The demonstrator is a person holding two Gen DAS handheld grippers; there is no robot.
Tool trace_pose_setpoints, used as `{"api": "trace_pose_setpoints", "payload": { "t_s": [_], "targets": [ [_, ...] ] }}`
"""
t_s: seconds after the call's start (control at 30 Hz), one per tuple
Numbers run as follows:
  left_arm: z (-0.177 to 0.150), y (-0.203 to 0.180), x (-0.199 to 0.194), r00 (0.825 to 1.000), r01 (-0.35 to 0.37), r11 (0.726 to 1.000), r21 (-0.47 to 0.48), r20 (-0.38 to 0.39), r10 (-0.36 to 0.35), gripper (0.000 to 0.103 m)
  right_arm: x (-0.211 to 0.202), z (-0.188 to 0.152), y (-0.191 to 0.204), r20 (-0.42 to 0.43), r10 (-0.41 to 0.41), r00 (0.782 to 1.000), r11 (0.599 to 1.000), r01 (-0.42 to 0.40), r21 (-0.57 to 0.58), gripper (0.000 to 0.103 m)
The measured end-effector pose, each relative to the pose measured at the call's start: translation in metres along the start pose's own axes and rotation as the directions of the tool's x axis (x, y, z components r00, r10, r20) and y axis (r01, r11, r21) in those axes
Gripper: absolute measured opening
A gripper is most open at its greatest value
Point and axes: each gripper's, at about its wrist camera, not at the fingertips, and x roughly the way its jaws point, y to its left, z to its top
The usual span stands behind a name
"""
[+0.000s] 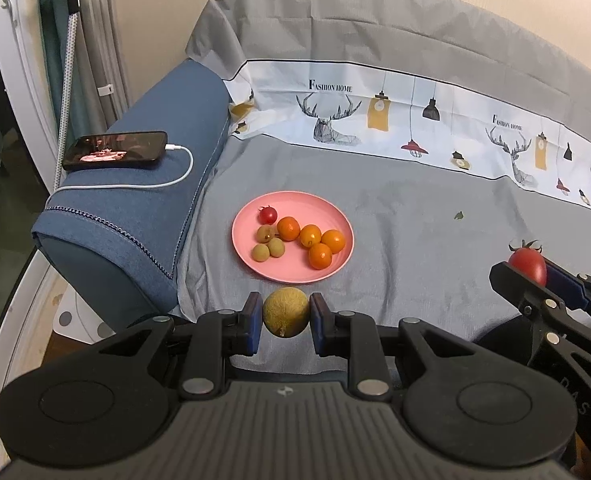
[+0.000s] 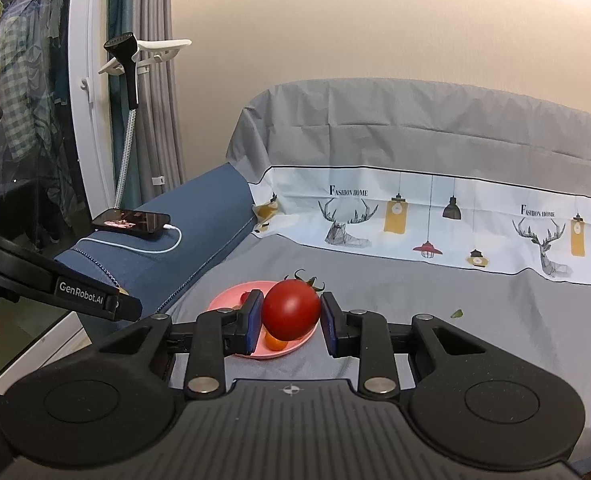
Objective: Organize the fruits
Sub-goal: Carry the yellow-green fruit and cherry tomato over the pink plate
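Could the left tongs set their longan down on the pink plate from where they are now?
Probably yes. The left tongs hold the longan just short of the pink plate, nothing stands between them, and the plate's near left part looks bare. The right tongs, holding a cherry tomato, sit well off to the side.

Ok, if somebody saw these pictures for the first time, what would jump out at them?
Probably the fruit held in each tongs: a red tomato in the right tongs and a tan longan in the left tongs. Next, the pink plate on the grey sofa cover, holding four orange fruits, three longans and a small red tomato, and a phone charging on the blue armrest.
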Motion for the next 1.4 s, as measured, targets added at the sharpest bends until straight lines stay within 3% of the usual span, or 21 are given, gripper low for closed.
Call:
{"api": "trace_pose_setpoints", "payload": {
  "t_s": [0.87,1.4],
  "targets": [
    [0.012,0.014,0.05,0.996,0.011,1.0,-0.024,-0.093,-0.013,0.027,0.041,0.0,-0.002,-0.1,-0.007,0.995,1.0,0.006,-0.008,0.032],
    [0.042,0.037,0.111,0.986,-0.016,0.998,-0.063,-0.167,0.005,0.027,0.107,0.008,0.001,-0.19,-0.002,0.982,1.0,-0.002,-0.021,0.032]
  ]
}}
